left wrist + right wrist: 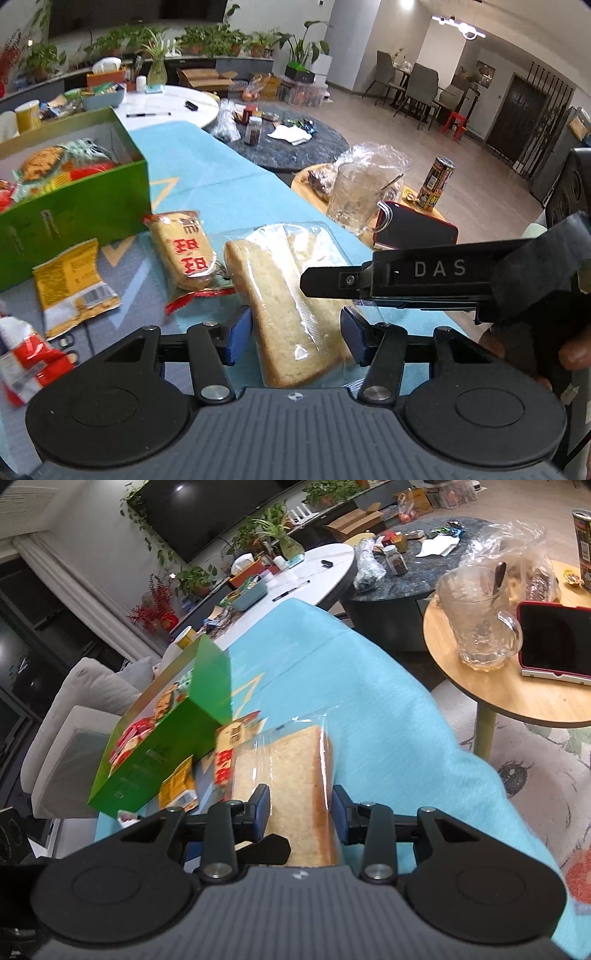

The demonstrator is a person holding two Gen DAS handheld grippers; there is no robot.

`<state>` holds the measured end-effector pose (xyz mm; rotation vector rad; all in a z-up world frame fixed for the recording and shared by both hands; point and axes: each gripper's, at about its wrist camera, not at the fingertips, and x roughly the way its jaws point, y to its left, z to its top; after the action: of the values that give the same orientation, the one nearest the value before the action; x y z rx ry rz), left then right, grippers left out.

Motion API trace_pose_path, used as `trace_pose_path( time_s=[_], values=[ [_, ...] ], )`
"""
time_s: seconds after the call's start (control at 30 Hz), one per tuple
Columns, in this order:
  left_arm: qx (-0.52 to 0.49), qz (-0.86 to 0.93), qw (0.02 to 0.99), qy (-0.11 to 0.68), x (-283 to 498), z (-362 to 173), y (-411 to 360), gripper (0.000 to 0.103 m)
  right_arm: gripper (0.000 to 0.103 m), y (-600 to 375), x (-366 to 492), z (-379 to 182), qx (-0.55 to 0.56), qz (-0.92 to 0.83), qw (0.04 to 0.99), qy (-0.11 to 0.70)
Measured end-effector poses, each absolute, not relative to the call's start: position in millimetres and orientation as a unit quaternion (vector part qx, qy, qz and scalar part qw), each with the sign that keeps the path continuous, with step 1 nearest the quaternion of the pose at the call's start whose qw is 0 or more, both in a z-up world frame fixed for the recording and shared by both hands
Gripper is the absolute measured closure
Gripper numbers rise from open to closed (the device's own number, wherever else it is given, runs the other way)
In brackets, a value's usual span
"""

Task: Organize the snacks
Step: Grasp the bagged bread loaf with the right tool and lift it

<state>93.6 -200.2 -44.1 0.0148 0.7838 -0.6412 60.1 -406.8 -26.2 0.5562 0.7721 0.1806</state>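
A wrapped loaf of sliced bread lies lengthwise on the cyan cloth. My left gripper is shut on its near end, both blue pads against the wrapper. One finger of my right gripper reaches in from the right over the loaf. In the right wrist view the bread sits between the pads of my right gripper. That gripper is slightly open, with a thin gap at its right pad. The green snack box stands open at the left, with several packets inside.
A rice cracker pack with red characters, a yellow packet and a red and white packet lie between box and bread. The cloth's edge drops off right of the loaf. Beyond it, a round wooden side table carries a glass mug and a phone.
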Motion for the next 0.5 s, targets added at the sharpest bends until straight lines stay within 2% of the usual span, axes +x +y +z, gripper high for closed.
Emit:
trace_pose_path(
  time_s=[0.5],
  values=[
    [-0.005,-0.264,0.912,0.315,75,-3,-165,0.054,0.067,-369,51,12,0.243,0.131,0.905,0.324]
  ],
)
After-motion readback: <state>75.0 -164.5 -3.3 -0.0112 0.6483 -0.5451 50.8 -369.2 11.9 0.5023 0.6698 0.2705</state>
